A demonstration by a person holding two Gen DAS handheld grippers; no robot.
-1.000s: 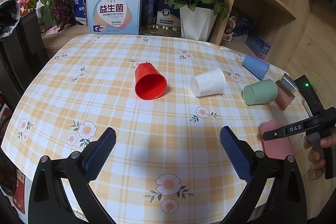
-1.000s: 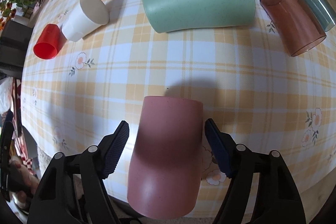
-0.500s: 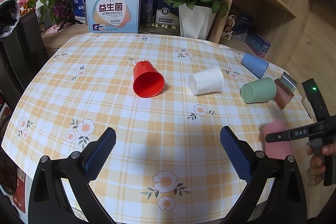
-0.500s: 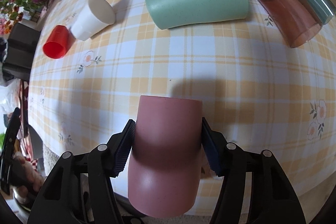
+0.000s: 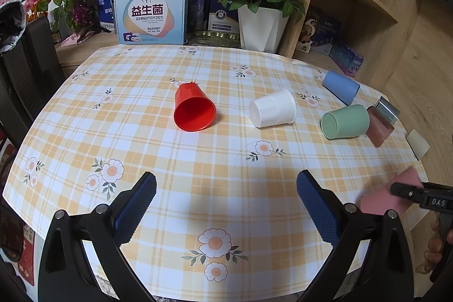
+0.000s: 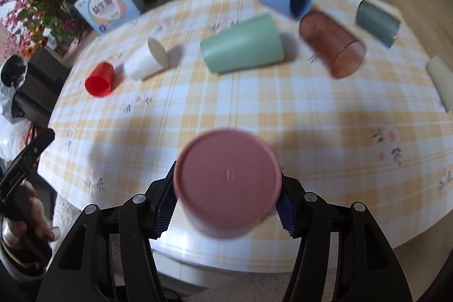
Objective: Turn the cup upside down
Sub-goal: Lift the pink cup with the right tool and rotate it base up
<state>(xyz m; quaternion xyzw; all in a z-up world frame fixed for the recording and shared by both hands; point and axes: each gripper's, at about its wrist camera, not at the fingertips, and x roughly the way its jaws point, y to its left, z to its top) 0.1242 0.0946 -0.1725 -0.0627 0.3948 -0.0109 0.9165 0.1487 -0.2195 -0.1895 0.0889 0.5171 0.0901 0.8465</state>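
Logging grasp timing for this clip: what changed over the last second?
The right hand-held gripper closed on the pink cup and tipped it up, so its closed base now faces the camera. The left hand-held gripper is still open and empty; the red cup and other cups lie unmoved.

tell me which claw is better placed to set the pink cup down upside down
Right. The right claw is shut on the pink cup, its closed base facing the camera. The left claw is open and holds nothing.
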